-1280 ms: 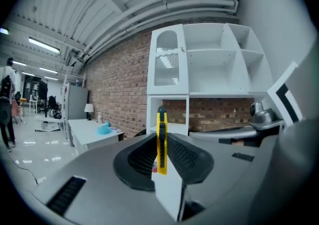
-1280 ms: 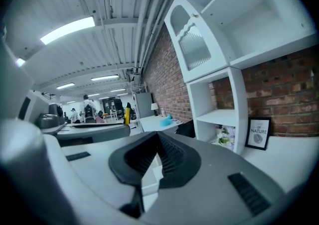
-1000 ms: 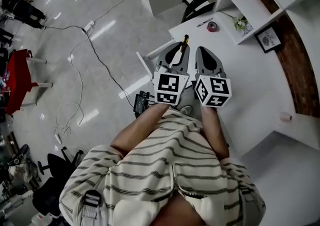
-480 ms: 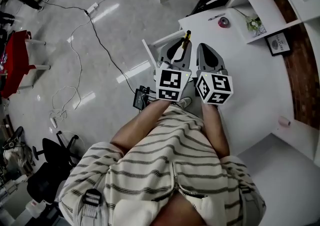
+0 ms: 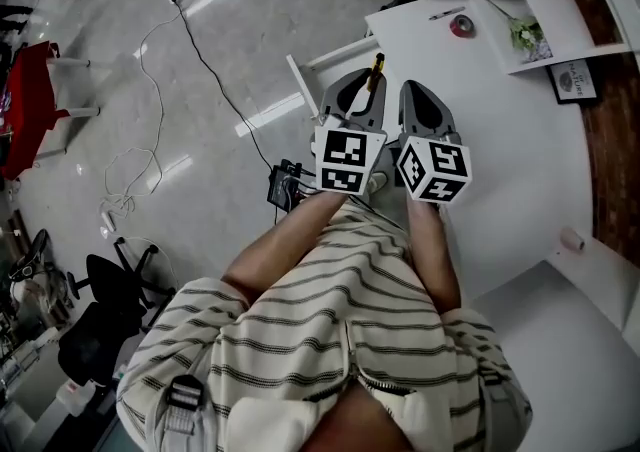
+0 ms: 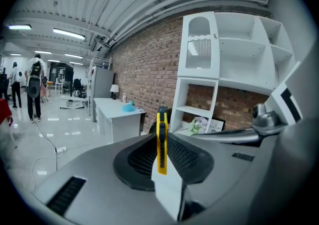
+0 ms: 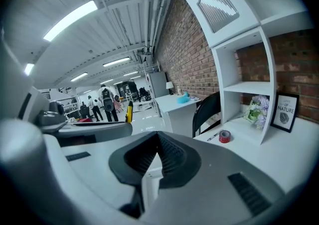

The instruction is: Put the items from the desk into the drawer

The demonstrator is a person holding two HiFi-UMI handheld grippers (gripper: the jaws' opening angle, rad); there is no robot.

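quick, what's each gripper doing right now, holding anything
left gripper: closed on a yellow utility knife.
right gripper: jaws shut, nothing between them.

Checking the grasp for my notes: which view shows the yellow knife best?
The left gripper view: the knife stands edge-on, clamped in the left tongs. The head view shows only its tip poking past the tongs. The right gripper view catches just a yellow sliver of it above the left tongs.

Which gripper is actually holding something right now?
The left gripper: its jaws clamp a yellow utility knife. The right gripper is shut with nothing between its jaws.
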